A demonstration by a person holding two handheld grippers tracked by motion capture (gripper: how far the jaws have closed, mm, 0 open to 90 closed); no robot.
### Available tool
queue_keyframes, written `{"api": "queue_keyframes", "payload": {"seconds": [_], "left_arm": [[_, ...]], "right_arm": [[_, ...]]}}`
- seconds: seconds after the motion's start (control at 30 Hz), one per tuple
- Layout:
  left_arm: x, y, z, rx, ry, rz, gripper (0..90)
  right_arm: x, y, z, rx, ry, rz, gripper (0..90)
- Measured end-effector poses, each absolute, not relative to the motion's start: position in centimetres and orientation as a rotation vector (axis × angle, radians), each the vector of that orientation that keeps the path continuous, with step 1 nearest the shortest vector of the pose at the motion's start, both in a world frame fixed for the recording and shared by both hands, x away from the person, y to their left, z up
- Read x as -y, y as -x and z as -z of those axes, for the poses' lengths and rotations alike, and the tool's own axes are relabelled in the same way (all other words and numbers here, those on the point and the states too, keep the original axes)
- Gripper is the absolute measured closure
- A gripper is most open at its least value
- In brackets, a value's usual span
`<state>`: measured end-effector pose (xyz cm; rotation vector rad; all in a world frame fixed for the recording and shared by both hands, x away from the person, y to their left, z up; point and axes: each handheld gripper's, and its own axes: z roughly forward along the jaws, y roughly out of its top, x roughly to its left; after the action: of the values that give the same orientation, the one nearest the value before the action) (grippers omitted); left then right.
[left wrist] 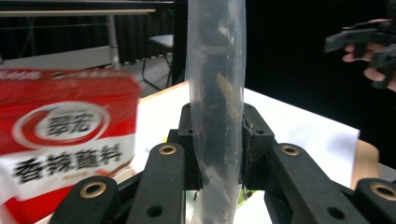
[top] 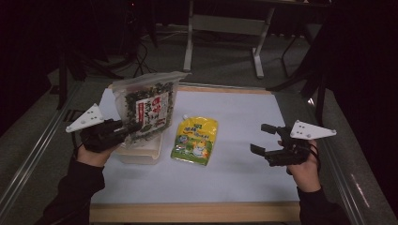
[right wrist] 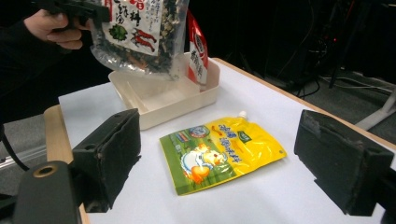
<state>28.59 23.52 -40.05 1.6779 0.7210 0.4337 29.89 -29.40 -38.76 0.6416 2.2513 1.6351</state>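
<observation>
My left gripper (top: 133, 127) is shut on the lower edge of a clear bag of dark dried greens (top: 148, 105) with a red-and-white label, and holds it upright over a cream tray (top: 141, 154). In the left gripper view the bag's edge (left wrist: 217, 84) is pinched between the jaws of the left gripper (left wrist: 217, 140). A yellow and green spouted pouch (top: 196, 139) lies flat on the white mat. My right gripper (top: 262, 138) hovers open to the right of it. In the right gripper view the pouch (right wrist: 219, 151) lies beyond the wide-apart jaws of the right gripper (right wrist: 224, 161).
A red packet (right wrist: 197, 49) stands at the far end of the tray (right wrist: 163, 100) and shows large at the left of the left gripper view (left wrist: 60, 135). The white mat (top: 234, 173) covers a wooden table. Table legs and chairs stand on the floor behind.
</observation>
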Motion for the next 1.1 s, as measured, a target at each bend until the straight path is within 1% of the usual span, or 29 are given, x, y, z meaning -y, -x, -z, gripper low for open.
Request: {"api": "queue_keyframes", "payload": {"seconds": [0.13, 0.33, 0.6, 0.83, 1.1], "left_arm": [[-24.5, -29.2, 40.7, -0.762, -1.689, -0.464, 75.9], [-25.3, -29.9, 41.9, -0.799, -1.722, -0.461, 75.9], [-26.3, -31.3, 43.2, -0.802, -1.692, -0.438, 75.9], [-26.1, -32.3, 44.4, -0.789, -1.698, -0.428, 75.9], [-26.8, -33.4, 46.6, -0.778, -1.687, -0.427, 75.8]], "right_arm": [[29.4, -30.0, 39.0, -2.26, -0.646, -1.629, 14.4], [29.3, -30.1, 39.3, -2.27, -0.647, -1.624, 14.4], [29.1, -30.4, 39.9, -2.291, -0.659, -1.611, 14.5], [29.1, -30.6, 40.0, -2.303, -0.662, -1.602, 14.6], [29.1, -30.7, 40.3, -2.315, -0.668, -1.597, 14.7]]}}
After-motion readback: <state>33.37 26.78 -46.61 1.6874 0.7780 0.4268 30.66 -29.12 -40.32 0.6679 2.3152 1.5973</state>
